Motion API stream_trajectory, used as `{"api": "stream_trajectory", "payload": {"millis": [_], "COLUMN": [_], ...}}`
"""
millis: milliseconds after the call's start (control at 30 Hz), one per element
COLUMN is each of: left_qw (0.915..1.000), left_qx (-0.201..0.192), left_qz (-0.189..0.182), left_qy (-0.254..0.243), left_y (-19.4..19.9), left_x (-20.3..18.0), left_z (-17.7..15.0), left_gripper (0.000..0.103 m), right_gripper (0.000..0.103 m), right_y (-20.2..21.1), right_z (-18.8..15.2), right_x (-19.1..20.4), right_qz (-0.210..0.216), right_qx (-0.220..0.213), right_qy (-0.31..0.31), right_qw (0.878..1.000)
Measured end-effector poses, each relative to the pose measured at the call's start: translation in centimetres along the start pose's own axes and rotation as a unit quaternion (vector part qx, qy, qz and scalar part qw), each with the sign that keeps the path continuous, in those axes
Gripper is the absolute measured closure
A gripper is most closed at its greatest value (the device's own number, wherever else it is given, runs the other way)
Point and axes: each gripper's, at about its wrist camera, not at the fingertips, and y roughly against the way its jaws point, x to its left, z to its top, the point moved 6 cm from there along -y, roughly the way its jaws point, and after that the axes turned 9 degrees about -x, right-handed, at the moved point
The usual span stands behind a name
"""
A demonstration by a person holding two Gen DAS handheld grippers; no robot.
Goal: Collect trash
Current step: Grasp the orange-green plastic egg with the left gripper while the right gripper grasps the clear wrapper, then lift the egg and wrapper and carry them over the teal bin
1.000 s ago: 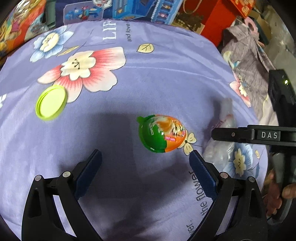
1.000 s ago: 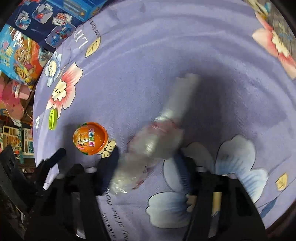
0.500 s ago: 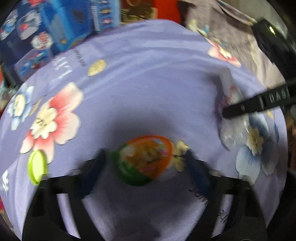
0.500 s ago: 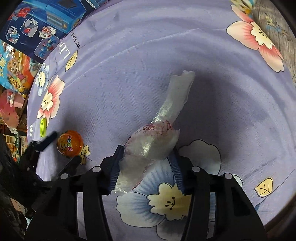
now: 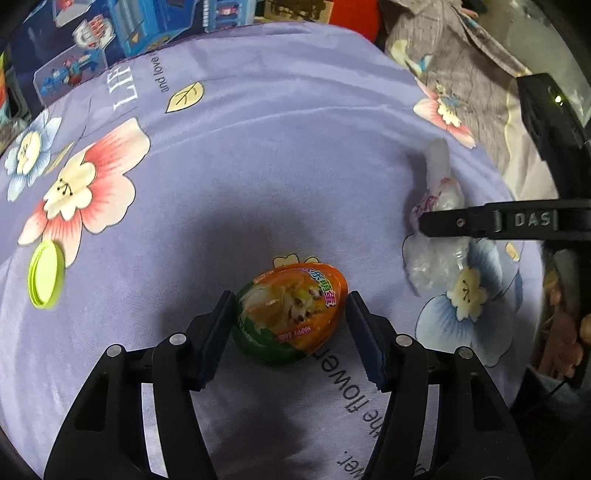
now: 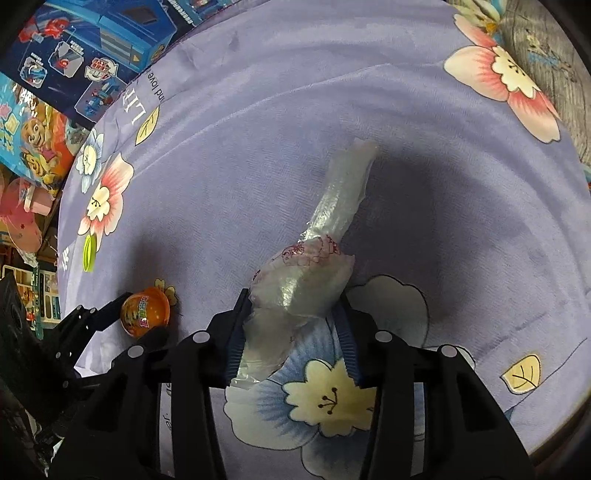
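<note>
An orange and green plastic toy egg (image 5: 291, 314) lies on the purple flowered blanket (image 5: 277, 147). My left gripper (image 5: 290, 295) is shut on it, both blue pads against its sides. A crumpled clear plastic wrapper (image 6: 332, 221) with red print lies to the right of the egg. My right gripper (image 6: 291, 299) straddles its thick lower end. The jaws are closing and the pads press into the plastic. Its twisted tail points away from the gripper. In the right wrist view the egg (image 6: 146, 312) shows at the lower left. A lime-green round lid (image 5: 46, 275) lies far left.
Blue toy boxes (image 5: 129, 33) line the blanket's far edge, with more colourful boxes (image 6: 37, 136) at the left. A grey patterned cloth (image 5: 461, 55) lies at the far right. A black finger of the right gripper (image 5: 461, 223) crosses the wrapper (image 5: 437, 192).
My left gripper came forward around the egg and closed from wide open onto its sides. My right gripper slid onto the wrapper's thick end and narrowed on it.
</note>
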Motion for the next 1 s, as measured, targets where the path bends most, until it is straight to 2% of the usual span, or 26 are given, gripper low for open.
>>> {"api": "stream_trajectory", "payload": {"millis": [200,333,367,400,533,1000], "left_qw": [0.9968,0.9914,0.9914,0.9919,0.9925,0.9967], "left_qx": [0.001,-0.022,-0.021,-0.019,-0.023,-0.046], "left_qz": [0.025,0.017,0.010,-0.004,0.016,0.008], "left_qy": [-0.076,-0.128,-0.128,-0.125,-0.119,-0.067], "left_y": [-1.0,-0.8,-0.7,-0.6,-0.7,1.3], "left_x": [0.8,0.1,0.0,-0.3,-1.4,-6.0], "left_z": [0.0,-0.2,-0.2,-0.2,-0.2,3.0], "left_gripper": [0.025,0.026,0.038,0.046,0.046,0.046], "right_gripper": [0.061,0.060,0.060,0.060,0.061,0.061], "right_y": [0.7,0.9,0.9,1.0,1.4,5.8], "right_z": [-0.5,-0.7,-0.8,-0.8,-0.8,0.5], "right_x": [-1.6,-2.5,-2.7,-2.8,-3.0,-6.5], "right_qz": [0.000,0.001,0.002,0.003,0.004,0.015], "right_qx": [0.003,0.002,0.002,0.000,-0.007,-0.042], "right_qy": [-0.015,-0.029,-0.033,-0.036,-0.036,-0.047], "right_qw": [1.000,1.000,0.999,0.999,0.999,0.998]}}
